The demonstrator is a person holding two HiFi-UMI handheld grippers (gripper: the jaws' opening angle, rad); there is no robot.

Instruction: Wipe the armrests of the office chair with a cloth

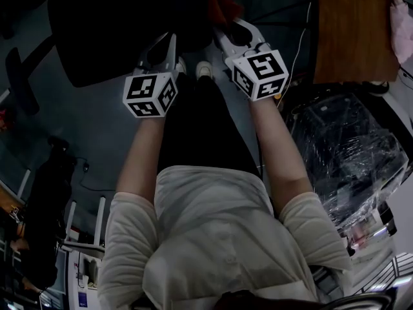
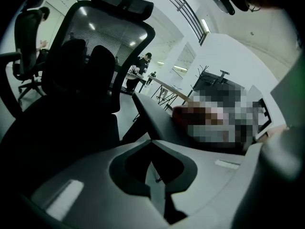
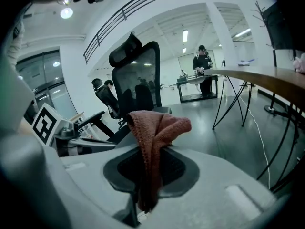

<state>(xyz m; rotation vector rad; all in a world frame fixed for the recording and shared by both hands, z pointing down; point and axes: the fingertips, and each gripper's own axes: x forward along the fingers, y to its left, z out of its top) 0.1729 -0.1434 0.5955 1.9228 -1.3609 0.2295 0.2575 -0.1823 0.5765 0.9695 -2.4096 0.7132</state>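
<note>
Cloth [image 3: 153,137] hangs pinched in the jaws of the right gripper [image 3: 143,199], left gripper [image 2: 156,178] jaws pressed together empty, office chair [image 1: 122,24] just ahead; wiping looks unstarted, so the cloth must next reach an armrest [image 1: 22,76].

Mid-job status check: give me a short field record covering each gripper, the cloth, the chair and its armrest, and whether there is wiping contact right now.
left gripper: jaws shut, nothing between them
right gripper: shut on the cloth
cloth: reddish, bunched, sticking up out of the jaws
office chair: dark, just ahead of both grippers
armrest: at the far left of the head view, apart from the cloth
contact: none, no wiping at this moment
wooden table: on the person's right
</note>
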